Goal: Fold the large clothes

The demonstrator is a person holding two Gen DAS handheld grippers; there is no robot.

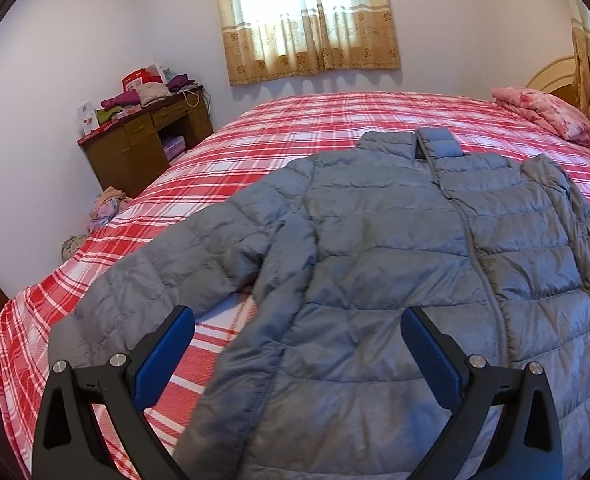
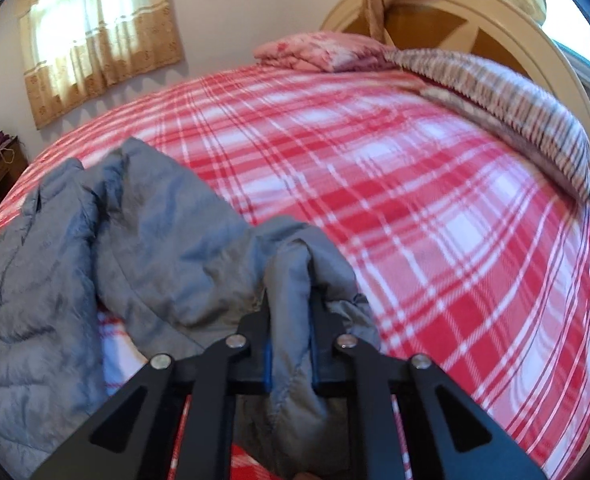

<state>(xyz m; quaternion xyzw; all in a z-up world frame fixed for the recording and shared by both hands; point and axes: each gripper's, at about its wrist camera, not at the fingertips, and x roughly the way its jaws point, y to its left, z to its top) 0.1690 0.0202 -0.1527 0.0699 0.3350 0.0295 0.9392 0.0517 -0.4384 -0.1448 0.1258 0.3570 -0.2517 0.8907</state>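
A grey quilted puffer jacket (image 1: 375, 240) lies front up on a red and white plaid bed (image 1: 295, 120), zipped, collar toward the far side. Its left sleeve (image 1: 167, 272) stretches out toward the bed's left edge. My left gripper (image 1: 297, 340) is open and empty, hovering above the jacket's lower body. In the right wrist view my right gripper (image 2: 289, 312) is shut on the jacket's right sleeve (image 2: 287, 280) near its cuff, holding it lifted above the bed (image 2: 415, 200), with the jacket body (image 2: 35, 280) to the left.
A pink folded quilt (image 1: 547, 112) lies near the wooden headboard (image 2: 475, 24), and a striped pillow (image 2: 515, 100) sits by it. A brown desk (image 1: 147, 148) piled with clothes stands by the left wall. Some clothes (image 1: 103, 204) lie on the floor beside the bed.
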